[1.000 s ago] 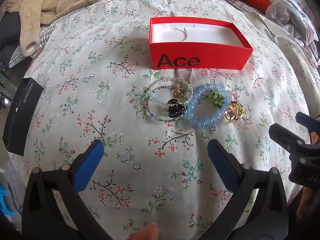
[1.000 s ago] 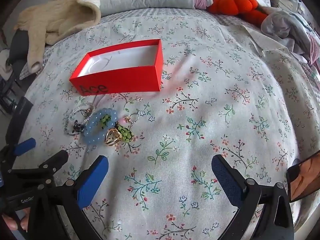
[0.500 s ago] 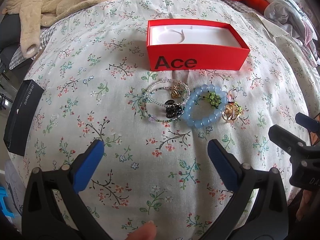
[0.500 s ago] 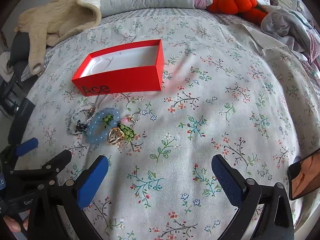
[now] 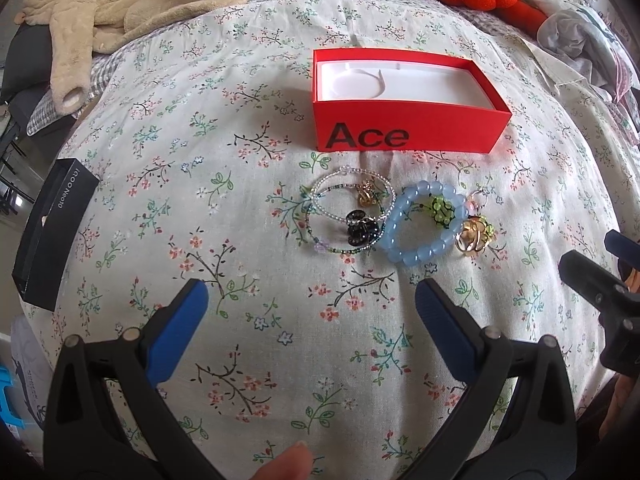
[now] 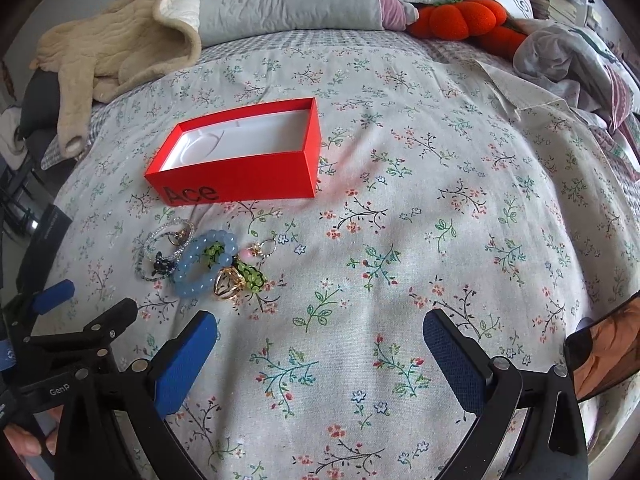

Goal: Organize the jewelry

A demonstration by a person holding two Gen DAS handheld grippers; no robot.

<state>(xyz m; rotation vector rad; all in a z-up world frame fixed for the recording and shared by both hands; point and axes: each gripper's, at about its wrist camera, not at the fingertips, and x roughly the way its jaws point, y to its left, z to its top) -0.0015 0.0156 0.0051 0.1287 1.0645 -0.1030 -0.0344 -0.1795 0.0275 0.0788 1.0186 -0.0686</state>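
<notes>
Left wrist view: the blue bead bracelet [image 5: 423, 226] lies on the floral bedspread [image 5: 240, 168], touching the clear beaded bracelets [image 5: 347, 216] at its 9 o'clock and the gold ring [image 5: 472, 240] at 3. The empty red Ace box [image 5: 404, 108] sits at 12. Both the left tongs [image 5: 310, 312] and right tongs [image 6: 320, 340] gape wide, holding nothing.

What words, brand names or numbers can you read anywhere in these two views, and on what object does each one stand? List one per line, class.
"Ace": black letters on the front wall of the red box.
"iQOO Neo10": white print, running sideways along the black box at the bed's left edge.
"GenR": partly cut off, on the black body of the left gripper, seen in the right wrist view; the rest cannot be read.
</notes>
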